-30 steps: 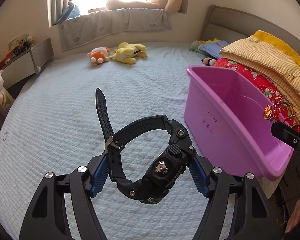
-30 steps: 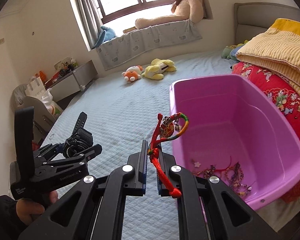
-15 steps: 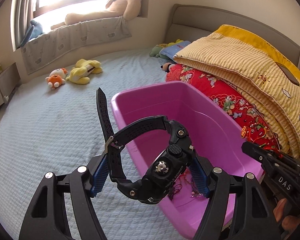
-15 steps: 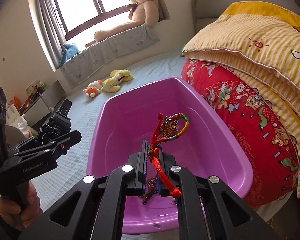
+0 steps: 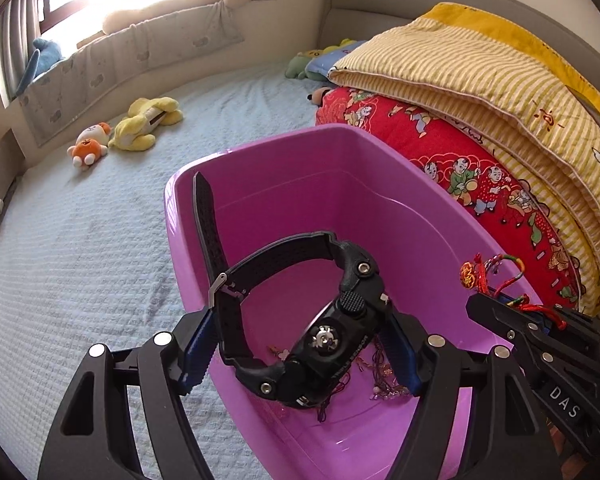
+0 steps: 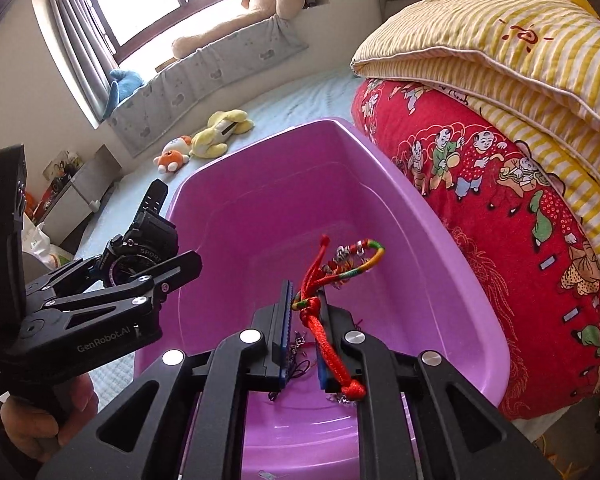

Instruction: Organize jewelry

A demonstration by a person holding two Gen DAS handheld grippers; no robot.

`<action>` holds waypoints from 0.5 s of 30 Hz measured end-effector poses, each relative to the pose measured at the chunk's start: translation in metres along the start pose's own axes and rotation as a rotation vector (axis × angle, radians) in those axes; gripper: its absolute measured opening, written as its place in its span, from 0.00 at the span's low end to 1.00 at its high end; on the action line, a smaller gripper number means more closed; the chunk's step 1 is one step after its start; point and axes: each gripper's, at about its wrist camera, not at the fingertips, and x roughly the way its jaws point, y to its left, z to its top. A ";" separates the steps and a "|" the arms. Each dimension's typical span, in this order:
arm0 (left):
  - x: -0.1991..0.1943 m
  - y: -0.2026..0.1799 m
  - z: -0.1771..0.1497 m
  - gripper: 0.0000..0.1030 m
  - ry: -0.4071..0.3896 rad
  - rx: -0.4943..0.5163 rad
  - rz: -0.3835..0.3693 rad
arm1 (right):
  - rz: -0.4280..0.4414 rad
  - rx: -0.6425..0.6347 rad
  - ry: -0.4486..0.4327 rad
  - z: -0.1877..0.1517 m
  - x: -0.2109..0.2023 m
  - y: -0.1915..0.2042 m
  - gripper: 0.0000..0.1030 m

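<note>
A purple plastic bin (image 5: 172,216) stands on the bed with several bracelets (image 5: 380,376) on its floor. My left gripper (image 5: 300,344) is shut on a black sport watch (image 5: 332,340), pads on its strap and case, over the bin's near left side. My right gripper (image 6: 304,320) hangs over the bin (image 6: 260,200); its jaws are opening, with a gap beside the left pad. A red and multicoloured cord bracelet (image 6: 320,328) still lies between them against the right finger. The left gripper (image 6: 156,256) and watch (image 6: 148,240) show at the left of the right wrist view.
A red printed quilt (image 6: 500,200) and a yellow striped quilt (image 6: 500,60) are stacked right of the bin. Plush toys (image 5: 140,128) lie on the pale bedspread further back. A big teddy bear (image 6: 268,4) sits on the window seat. A hand (image 6: 40,412) holds the left gripper.
Both grippers swung right from over the bedspread to over the purple bin. The right jaws have parted a little around the bracelet. The watch stays gripped.
</note>
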 end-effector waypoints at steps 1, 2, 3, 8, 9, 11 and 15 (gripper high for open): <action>0.003 -0.001 0.000 0.70 0.011 0.004 0.009 | -0.005 -0.003 0.005 0.001 0.002 0.001 0.16; 0.006 0.000 0.000 0.71 0.023 0.005 0.017 | -0.008 -0.004 0.011 0.001 0.003 0.001 0.27; 0.007 0.000 0.000 0.72 0.025 0.003 0.022 | -0.012 -0.004 0.016 0.002 0.004 0.002 0.45; -0.006 0.006 0.002 0.94 -0.026 -0.008 0.053 | -0.055 -0.008 0.013 0.000 0.001 0.002 0.68; -0.006 0.007 0.003 0.94 -0.020 -0.008 0.057 | -0.060 -0.009 0.016 0.000 0.000 0.002 0.68; -0.007 0.008 0.004 0.94 -0.005 -0.012 0.071 | -0.058 -0.003 0.023 0.000 0.000 0.001 0.68; -0.010 0.012 0.003 0.94 -0.009 -0.028 0.096 | -0.054 0.009 0.032 -0.003 -0.001 0.001 0.68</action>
